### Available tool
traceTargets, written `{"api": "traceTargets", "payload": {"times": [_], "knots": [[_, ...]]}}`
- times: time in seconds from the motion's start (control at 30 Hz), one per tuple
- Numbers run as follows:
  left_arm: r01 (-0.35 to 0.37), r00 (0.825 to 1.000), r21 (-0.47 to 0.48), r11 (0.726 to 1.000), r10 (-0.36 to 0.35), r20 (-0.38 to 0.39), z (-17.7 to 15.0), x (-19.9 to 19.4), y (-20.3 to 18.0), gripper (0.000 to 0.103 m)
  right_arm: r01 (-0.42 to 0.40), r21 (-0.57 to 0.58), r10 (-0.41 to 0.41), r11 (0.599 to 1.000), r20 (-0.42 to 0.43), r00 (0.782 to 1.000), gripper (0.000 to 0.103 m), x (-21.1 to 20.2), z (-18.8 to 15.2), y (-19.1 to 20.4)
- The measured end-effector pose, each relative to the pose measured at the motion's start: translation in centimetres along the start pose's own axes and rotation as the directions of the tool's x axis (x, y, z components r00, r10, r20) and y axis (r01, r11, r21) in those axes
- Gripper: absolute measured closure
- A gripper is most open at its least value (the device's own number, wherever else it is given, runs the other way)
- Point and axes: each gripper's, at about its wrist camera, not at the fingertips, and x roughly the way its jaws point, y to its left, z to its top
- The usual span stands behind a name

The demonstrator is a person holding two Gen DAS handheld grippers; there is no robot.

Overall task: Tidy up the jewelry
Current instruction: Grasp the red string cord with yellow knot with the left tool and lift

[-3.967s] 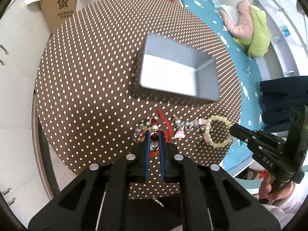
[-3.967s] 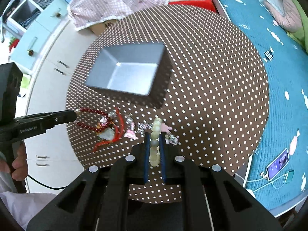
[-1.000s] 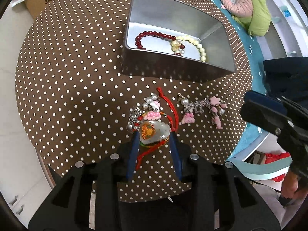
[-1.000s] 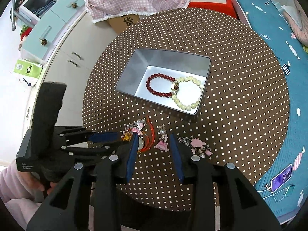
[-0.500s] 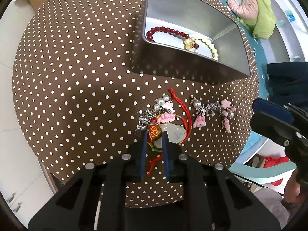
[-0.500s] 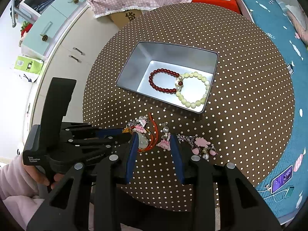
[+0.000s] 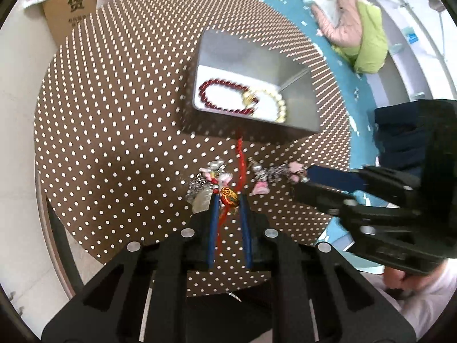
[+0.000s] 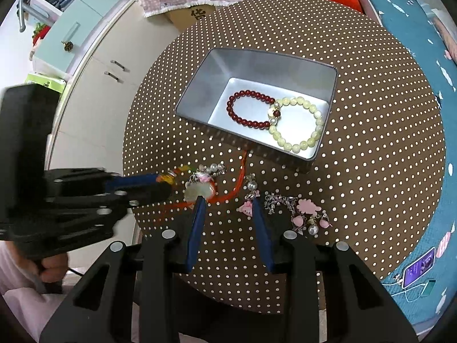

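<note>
My left gripper (image 7: 228, 201) is shut on the red-and-gold bead (image 7: 228, 195) of a red-cord pendant. The red cord (image 7: 240, 157) stretches toward the silver tin (image 7: 245, 54). Its pale jade piece (image 8: 197, 191) hangs beside the left gripper (image 8: 167, 184), tangled with a pearl-and-pink charm chain (image 8: 207, 174). A dark red bead bracelet (image 8: 251, 94) and a cream bead bracelet (image 8: 317, 120) lie in the tin (image 8: 205, 91). My right gripper (image 8: 227, 200) stands open over the table, with a pink charm (image 8: 247, 208) by its right finger. More pink charms (image 8: 305, 207) lie to its right.
The round brown polka-dot table (image 8: 371, 114) has its near edge just behind both grippers. A cardboard box (image 7: 74, 8) and white cabinets (image 8: 94, 85) stand beyond the far left edge. A teal mat with a phone (image 8: 420, 268) lies to the right.
My left gripper has closed on the pendant's bead and risen, pulling the red cord straight and dragging the jade piece and charm chain. The right gripper has stayed in place, open.
</note>
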Motion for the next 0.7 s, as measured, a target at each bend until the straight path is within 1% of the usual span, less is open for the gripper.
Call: {"api": "traceTargets", "payload": {"times": [0.1,0.27,0.37,0.53,0.7], "knots": [[0.017,0.999,0.011,1.000,-0.018,0.035,-0.3,-1.7,-0.1,0.088,-0.001,-0.007,0.001,1.000,-0.005,1.000,0.071,0.2,-0.1,0.2],[0.012,0.997,0.004,1.000,-0.012,0.076,-1.7,-4.7,-0.1,0.088,-0.015,-0.032,0.015,0.999,-0.009,1.000,0.071,0.5,0.0,0.9],[0.006,0.995,-0.021,1.000,-0.004,0.096,-2.8,-6.8,0.5,0.088,-0.030,-0.052,0.029,0.998,-0.020,0.999,0.071,1.0,0.1,1.6],[-0.013,0.992,-0.080,0.997,0.023,0.125,-4.0,-8.9,1.2,0.088,-0.058,-0.101,0.052,0.993,-0.063,0.997,0.071,2.6,0.2,3.0],[-0.031,0.989,-0.134,0.991,0.050,0.140,-5.4,-10.1,2.7,0.088,-0.050,-0.146,0.034,0.988,-0.111,0.993,0.071,4.7,0.0,4.4]]}}
